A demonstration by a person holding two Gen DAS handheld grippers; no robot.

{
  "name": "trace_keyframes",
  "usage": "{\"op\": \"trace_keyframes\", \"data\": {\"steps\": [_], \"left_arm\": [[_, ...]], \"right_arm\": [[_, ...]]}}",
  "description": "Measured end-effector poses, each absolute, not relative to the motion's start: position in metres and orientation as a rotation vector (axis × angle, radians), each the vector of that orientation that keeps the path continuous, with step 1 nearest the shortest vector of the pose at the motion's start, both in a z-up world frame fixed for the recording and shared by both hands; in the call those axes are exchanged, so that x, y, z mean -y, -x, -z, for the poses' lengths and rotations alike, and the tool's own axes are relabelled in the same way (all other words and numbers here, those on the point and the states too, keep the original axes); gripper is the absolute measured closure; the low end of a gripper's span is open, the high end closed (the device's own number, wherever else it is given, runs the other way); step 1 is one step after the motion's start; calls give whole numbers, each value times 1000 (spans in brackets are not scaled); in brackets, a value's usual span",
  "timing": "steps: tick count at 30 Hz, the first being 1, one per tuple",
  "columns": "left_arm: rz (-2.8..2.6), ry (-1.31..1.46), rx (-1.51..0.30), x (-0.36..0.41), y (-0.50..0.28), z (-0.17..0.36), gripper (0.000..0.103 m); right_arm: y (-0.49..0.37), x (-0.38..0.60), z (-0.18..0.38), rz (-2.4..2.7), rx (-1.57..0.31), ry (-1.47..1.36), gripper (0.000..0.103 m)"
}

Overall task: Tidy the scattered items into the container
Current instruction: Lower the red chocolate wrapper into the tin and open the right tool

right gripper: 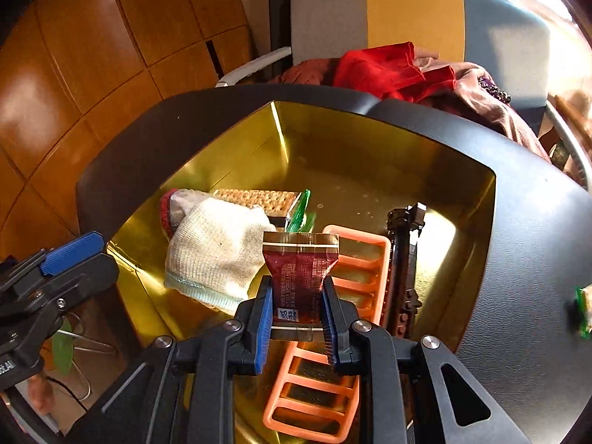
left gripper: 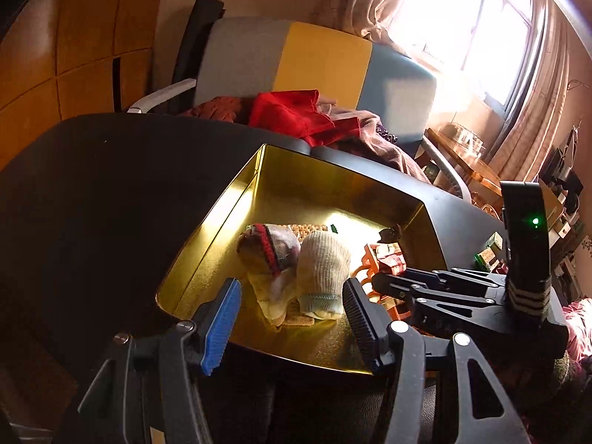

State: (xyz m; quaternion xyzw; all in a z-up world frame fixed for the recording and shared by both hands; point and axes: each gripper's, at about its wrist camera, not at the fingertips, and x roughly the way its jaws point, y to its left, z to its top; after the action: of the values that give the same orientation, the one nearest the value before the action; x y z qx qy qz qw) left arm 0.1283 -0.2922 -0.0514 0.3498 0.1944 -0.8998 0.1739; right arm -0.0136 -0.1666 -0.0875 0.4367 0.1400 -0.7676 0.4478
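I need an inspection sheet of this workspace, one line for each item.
Surface: black table, sunlit.
Job's things: gold tin holds white sock, crackers, orange rack, dark tool; small green item lies on the table outside.
Clutter: red cloth on chair.
Grippers: right gripper shut on snack packet over the tin; left gripper open.
Cables: nothing seen.
Surroundings: window, curtains, wood panels.

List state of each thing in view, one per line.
right gripper: jaws shut on the snack packet
snack packet: held upright above the tin
left gripper: jaws open, holding nothing, at the tin's near edge
gold tin: open, partly filled
white sock: lying in the tin
orange rack: lying flat in the tin
cracker pack: in the tin, partly under the sock
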Motion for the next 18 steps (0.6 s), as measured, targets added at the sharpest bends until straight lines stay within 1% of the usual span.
{"op": "trace_keyframes", "data": {"steps": [3, 5, 18], "left_arm": [[2546, -999, -558, 291, -130, 53, 45], [2546, -1001, -558, 290, -131, 54, 45], [2572, -1002, -533, 274, -133, 46, 45]], "right_arm": [[16, 169, 92, 1896, -341, -1097, 78], [18, 169, 92, 1898, -338, -1104, 76], [18, 161, 81, 1910, -282, -1093, 76]]}}
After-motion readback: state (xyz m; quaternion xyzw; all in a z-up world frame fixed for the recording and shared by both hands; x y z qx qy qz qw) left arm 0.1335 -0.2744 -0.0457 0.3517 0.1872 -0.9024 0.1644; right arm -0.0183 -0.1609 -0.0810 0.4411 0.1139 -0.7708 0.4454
